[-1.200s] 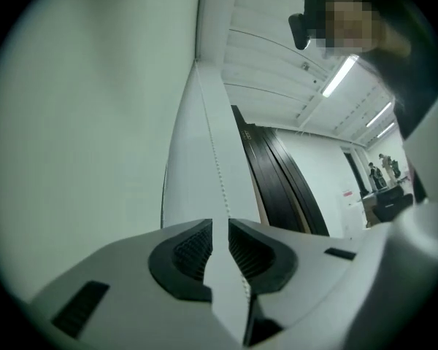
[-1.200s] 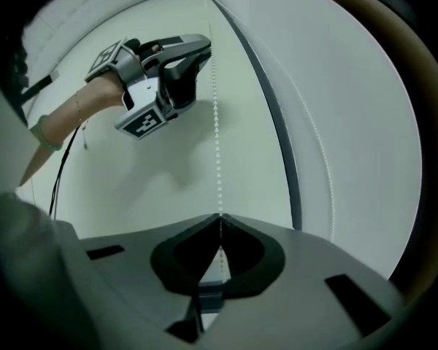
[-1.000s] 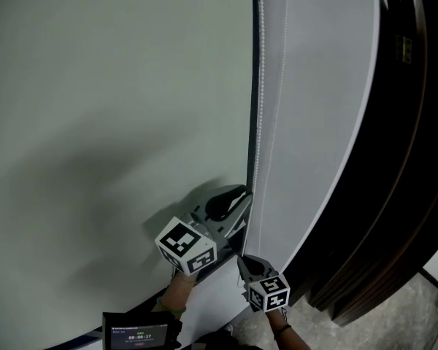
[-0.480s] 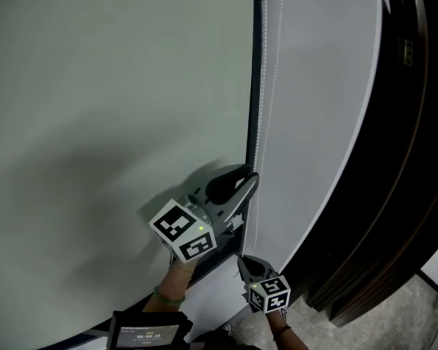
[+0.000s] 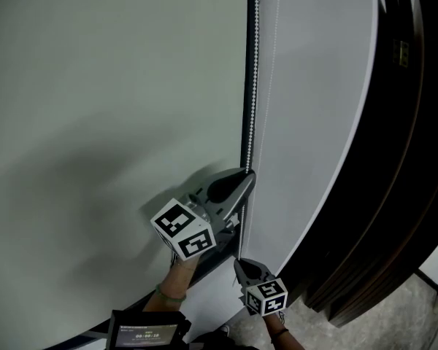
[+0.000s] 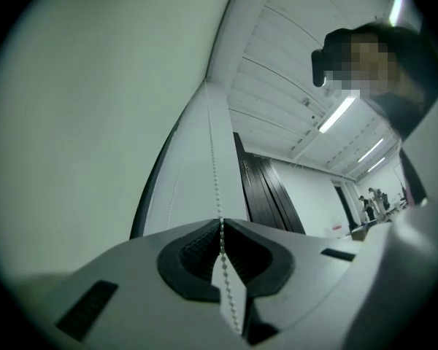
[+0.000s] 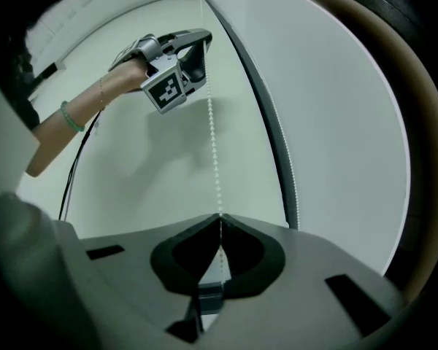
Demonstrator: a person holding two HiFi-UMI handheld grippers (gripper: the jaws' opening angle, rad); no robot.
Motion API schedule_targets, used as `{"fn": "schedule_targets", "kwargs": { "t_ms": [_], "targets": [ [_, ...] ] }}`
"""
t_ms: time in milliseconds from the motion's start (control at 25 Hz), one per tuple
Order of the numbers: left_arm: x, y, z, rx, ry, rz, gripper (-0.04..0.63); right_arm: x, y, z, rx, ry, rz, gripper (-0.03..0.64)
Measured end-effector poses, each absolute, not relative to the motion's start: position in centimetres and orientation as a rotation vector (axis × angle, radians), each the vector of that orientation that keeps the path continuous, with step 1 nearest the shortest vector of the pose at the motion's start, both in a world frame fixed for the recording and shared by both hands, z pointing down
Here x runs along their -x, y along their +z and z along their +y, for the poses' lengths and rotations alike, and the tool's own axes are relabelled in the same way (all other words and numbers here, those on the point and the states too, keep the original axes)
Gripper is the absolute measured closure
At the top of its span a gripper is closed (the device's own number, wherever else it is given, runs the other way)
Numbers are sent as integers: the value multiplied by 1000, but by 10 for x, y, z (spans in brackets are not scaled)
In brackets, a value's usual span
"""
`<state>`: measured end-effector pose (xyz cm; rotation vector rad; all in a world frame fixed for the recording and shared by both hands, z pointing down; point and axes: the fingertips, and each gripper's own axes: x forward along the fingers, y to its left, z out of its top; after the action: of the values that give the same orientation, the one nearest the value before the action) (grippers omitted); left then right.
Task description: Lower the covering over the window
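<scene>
A white roller blind [image 5: 314,108] hangs over the window, right of a dark frame strip [image 5: 246,122]. Down the frame's edge runs a white bead chain [image 5: 252,86]. My left gripper [image 5: 248,175] is shut on the chain, which passes between its closed jaws in the left gripper view [image 6: 220,222]. Lower down, my right gripper [image 5: 237,262] is shut on the same chain [image 7: 214,152], pinched where its jaws meet [image 7: 220,217]. In the right gripper view the left gripper [image 7: 206,36] shows above, with the chain taut between the two.
A pale green wall [image 5: 117,86] fills the left. Dark vertical panels [image 5: 416,159] stand at the right beside the blind. A small screen device [image 5: 146,334] sits at the bottom edge near the person's left wrist. Grey floor [image 5: 431,305] shows at the lower right.
My left gripper has moved up the chain a little and tilted. The right gripper has shifted slightly down and left, still on the chain.
</scene>
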<state>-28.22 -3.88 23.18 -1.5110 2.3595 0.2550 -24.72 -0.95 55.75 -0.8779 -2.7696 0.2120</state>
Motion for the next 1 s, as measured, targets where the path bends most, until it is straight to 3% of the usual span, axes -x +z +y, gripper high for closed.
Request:
{"fn": "schedule_targets", "kwargs": {
  "t_ms": [400,520,680,1000],
  "targets": [
    [304,347,-28,1522,214,2603,583,233,569,-30,797,208,-2750,604],
    [309,426,-29,1572,137,2782,583,247,523,-45,820,288,-2828,604],
    [304,514,-22,1626,265,2954,583,261,431,-57,912,338,-2972,603],
    [291,539,-36,1692,296,2978,583,294,293,-50,1116,168,-3137,546]
  ]
}}
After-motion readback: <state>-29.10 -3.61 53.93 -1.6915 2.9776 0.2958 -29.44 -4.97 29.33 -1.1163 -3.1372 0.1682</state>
